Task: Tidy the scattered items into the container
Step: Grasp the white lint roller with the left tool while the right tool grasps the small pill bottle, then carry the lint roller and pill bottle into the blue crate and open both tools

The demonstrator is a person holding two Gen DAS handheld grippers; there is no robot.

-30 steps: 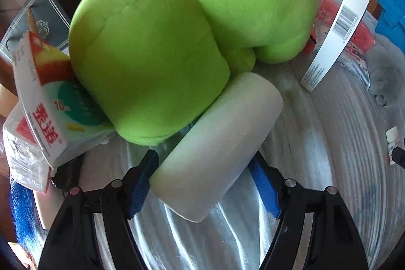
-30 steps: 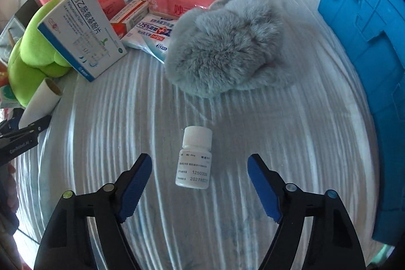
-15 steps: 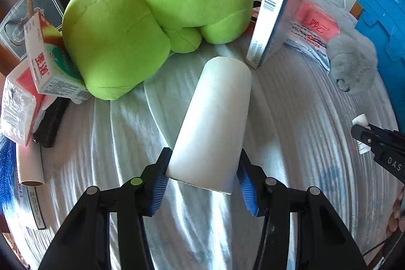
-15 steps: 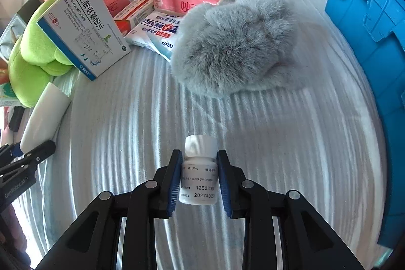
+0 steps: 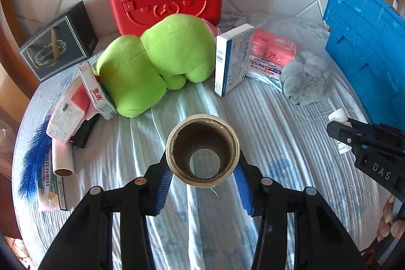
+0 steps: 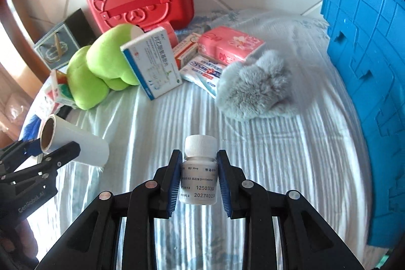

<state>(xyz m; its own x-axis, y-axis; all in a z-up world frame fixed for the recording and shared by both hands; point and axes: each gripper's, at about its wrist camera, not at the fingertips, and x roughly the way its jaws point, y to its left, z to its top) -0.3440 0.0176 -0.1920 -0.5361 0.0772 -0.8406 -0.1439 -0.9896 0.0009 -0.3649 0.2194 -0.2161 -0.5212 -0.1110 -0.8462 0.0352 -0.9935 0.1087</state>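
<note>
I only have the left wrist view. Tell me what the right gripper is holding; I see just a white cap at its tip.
Observer: The right gripper is shut on a small white pill bottle, upright, printed label facing the camera.
Operator: Now describe my roll's outside; I see only down its core.
Observer: The roll in the left gripper is plain white outside, held clear of the sheet.
Operator: Report what's behind the upright medicine box.
Observer: An orange and white carton lies behind the medicine box.

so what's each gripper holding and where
Left gripper clamps the white roll across its sides near one open end; right gripper grips the pill bottle by its body, below the cap.
</note>
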